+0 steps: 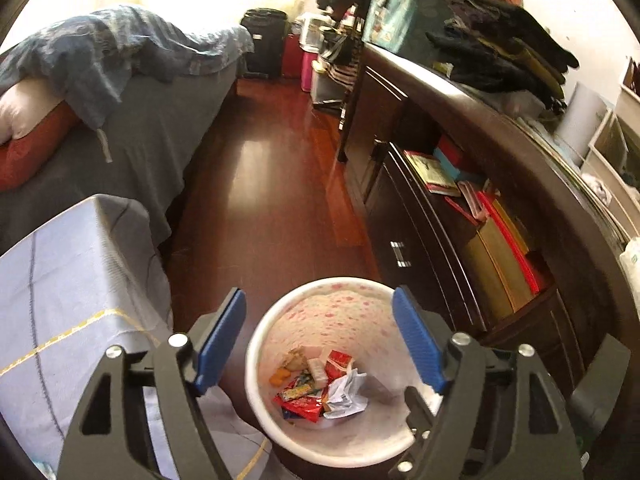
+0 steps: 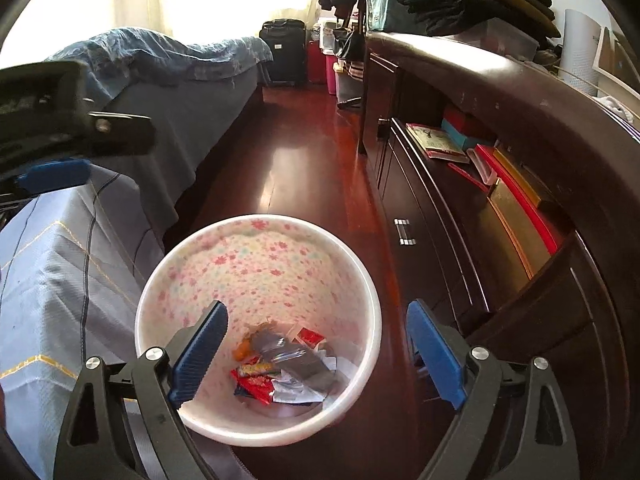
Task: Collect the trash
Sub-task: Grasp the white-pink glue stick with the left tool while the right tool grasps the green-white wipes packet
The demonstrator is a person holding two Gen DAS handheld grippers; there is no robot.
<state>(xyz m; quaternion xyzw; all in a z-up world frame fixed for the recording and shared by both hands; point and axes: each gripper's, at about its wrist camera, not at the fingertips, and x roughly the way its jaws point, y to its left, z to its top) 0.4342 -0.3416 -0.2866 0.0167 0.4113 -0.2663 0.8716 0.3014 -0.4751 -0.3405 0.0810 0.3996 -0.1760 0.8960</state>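
Grippers, left (image 1: 320, 344) and right (image 2: 318, 350), both gape wide and empty above bin (image 2: 168, 280), risking knocking its rim.

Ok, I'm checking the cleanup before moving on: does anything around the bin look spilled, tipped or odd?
Nothing stands out. The bin stands upright on the floor, wrappers lie inside it, and none shows on the floor around it. Both hand-held grippers are open and empty.

Glossy wood floor (image 2: 304, 184); smooth floral-print bin (image 2: 256, 264) holding shiny foil wrappers (image 2: 256, 384).
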